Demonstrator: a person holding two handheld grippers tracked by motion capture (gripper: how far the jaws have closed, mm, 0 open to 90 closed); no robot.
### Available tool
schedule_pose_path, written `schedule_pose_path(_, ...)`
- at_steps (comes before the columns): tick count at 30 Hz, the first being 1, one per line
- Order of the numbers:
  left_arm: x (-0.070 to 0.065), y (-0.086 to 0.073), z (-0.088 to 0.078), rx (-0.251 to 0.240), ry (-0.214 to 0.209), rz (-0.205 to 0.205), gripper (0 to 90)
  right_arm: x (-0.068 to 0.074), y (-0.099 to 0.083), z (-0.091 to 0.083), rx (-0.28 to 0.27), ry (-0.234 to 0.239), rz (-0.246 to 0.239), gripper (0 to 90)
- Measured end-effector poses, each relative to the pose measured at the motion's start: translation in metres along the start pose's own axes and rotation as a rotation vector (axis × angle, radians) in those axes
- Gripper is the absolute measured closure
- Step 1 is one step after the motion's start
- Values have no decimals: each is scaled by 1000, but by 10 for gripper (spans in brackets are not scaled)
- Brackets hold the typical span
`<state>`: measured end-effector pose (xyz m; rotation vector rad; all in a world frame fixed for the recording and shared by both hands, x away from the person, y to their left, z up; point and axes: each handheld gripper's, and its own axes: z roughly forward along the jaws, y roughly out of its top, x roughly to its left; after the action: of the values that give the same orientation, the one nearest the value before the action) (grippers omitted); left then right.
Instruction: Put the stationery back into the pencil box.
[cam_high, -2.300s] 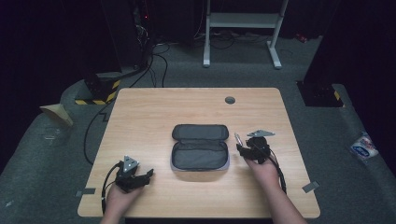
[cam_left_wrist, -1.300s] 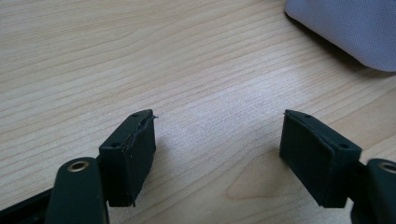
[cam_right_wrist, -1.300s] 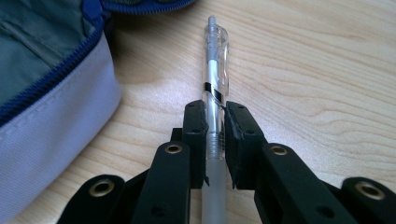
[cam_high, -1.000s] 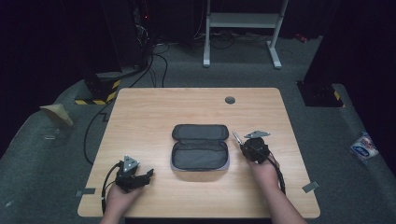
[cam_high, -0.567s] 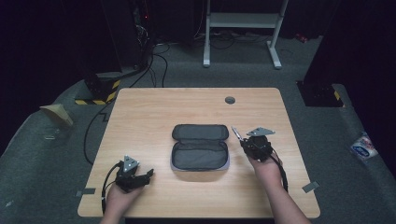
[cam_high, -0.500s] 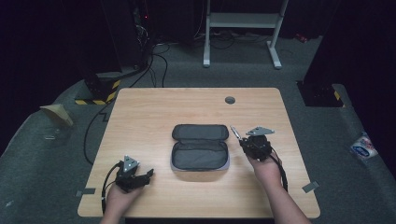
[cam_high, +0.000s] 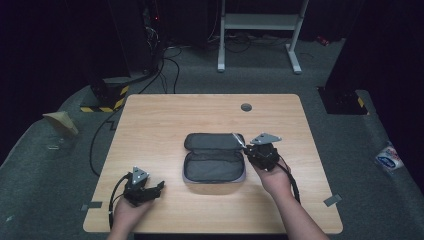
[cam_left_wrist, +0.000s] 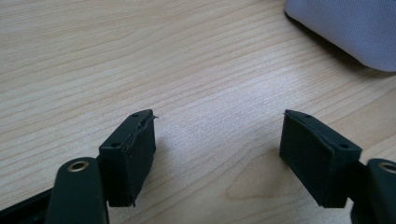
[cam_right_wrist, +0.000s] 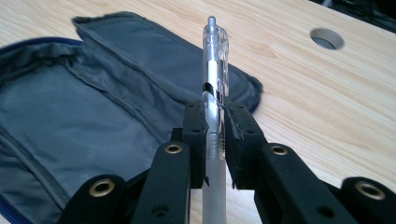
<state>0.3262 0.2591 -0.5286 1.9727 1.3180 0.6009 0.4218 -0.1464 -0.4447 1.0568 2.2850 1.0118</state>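
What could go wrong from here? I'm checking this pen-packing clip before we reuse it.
The right gripper pinches the clear pen near its lower half, so the long free end could pivot or slip between the fingers. The pen's tip hangs at the edge of the open pencil case, whose floppy lid could catch it. The left gripper rests open on the table, apart from the case, so the case may slide.
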Motion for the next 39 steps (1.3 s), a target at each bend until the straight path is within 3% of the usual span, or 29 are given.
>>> schedule_pose_path(5, 0, 0, 0, 0, 1, 1, 269, 8, 6, 4, -8, 28, -5, 786)
schedule_pose_path(28, 0, 0, 0, 0, -2, 2, 269, 63, 21, 27, 7, 149, -158, 787)
schedule_pose_path(39, 0, 0, 0, 0, -3, 3, 269, 88, 21, 34, 13, 192, -209, 786)
